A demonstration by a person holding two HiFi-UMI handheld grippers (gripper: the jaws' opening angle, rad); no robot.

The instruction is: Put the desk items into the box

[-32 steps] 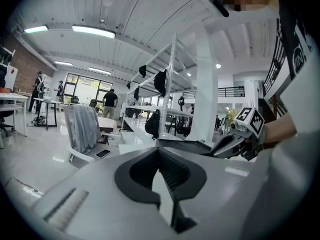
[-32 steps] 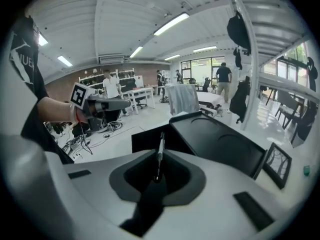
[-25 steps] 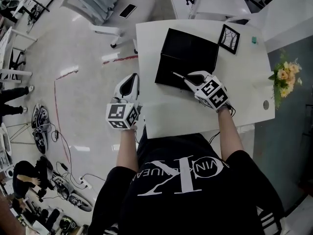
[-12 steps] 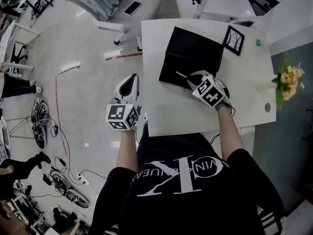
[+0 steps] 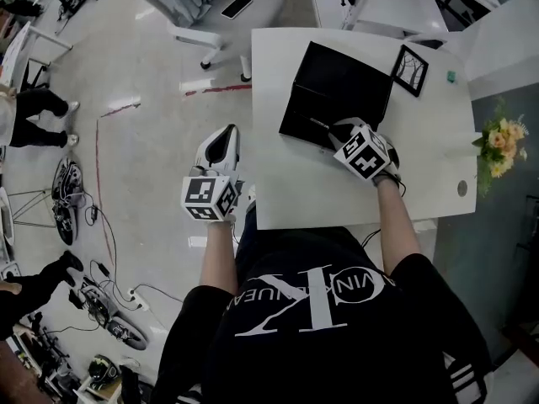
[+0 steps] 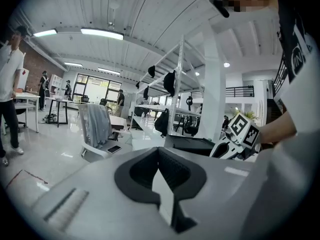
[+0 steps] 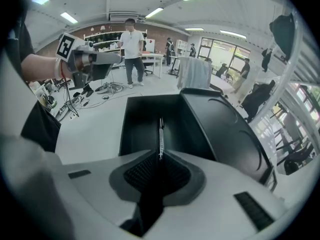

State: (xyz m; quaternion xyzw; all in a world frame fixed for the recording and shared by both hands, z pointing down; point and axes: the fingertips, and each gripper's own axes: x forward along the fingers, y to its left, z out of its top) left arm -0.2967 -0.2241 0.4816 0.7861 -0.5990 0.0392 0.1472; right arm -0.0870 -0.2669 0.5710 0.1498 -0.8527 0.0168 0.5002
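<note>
Right gripper view: my right gripper [image 7: 159,158] pinching thin black-and-silver pen [image 7: 160,131], pen reaching out over open black rectangular box [image 7: 142,116]. Head view: box sits on white table [image 5: 290,196], black picture frame [image 5: 413,70] just beside it. Left gripper [image 5: 221,143] hangs off table's left edge, jaws pressed together, nothing between

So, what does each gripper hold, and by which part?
Right gripper: a thin metallic pen, pinched at its near end. Left gripper: nothing, jaws shut.
</note>
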